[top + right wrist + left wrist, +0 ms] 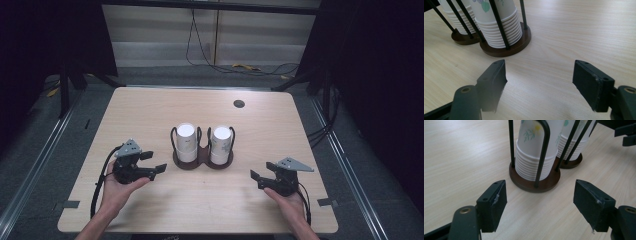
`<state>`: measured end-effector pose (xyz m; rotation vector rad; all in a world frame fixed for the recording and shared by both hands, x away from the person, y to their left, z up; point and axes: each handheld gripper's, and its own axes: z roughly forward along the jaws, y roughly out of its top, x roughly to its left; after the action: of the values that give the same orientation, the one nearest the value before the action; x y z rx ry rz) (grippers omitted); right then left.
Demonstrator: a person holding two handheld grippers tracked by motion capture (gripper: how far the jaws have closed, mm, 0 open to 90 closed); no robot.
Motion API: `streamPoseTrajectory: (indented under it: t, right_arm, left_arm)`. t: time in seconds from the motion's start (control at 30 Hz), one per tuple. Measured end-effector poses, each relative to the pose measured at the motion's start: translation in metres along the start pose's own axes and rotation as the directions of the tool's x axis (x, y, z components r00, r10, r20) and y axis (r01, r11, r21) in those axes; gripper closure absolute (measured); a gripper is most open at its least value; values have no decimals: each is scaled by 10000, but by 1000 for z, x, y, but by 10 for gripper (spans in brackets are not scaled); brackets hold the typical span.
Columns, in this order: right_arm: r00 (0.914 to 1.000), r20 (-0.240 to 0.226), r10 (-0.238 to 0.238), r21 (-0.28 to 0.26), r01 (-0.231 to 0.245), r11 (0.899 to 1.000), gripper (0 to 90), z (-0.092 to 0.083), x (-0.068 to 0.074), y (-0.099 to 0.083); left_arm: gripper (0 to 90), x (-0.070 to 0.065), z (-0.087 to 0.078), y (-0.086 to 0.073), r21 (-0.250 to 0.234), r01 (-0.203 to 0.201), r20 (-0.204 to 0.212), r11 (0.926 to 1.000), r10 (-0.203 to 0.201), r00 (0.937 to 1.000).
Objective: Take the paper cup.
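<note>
The left gripper (159,162) is held near the table's (150,107) left edge, its jaws spread apart with nothing between them. The right gripper (255,179) is held towards the near right corner, jaws likewise parted and empty. Between them, at the table's middle, a double cup holder (202,159) of black wire on dark round bases is placed. Two stacks of paper cups (186,142) are stood upright in it, apparently printed with small flowers, well apart from both grippers.
</note>
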<state>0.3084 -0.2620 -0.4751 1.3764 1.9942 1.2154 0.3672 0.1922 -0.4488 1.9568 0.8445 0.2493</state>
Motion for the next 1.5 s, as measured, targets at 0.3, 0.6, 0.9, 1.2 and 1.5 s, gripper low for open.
streamPoseTrajectory:
  t: [0.3,0.6,0.9,1.2,1.5]
  right_arm:
    - [10000,56,-58,148,57,9999,269,-2,1,-1]
    - [9998,-33,-180,240,181,9995,270,-2,6,-1]
    - [9997,-60,-246,365,248,9990,271,0,8,0]
    - [9995,-157,-268,361,274,9990,271,-1,7,0]
    - [9993,-234,-302,389,311,9988,271,1,8,0]
  left_arm:
    - [289,-6,-4,31,85,-728,-177,9973,729,9972]
    - [314,-8,-5,53,5,-691,259,9976,691,9973]
    - [332,-4,-8,79,332,-578,549,9978,559,9969]
    - [298,-10,7,101,1071,-1011,681,9891,942,9932]
    - [299,-15,19,123,1781,-1548,524,9718,1477,9876]
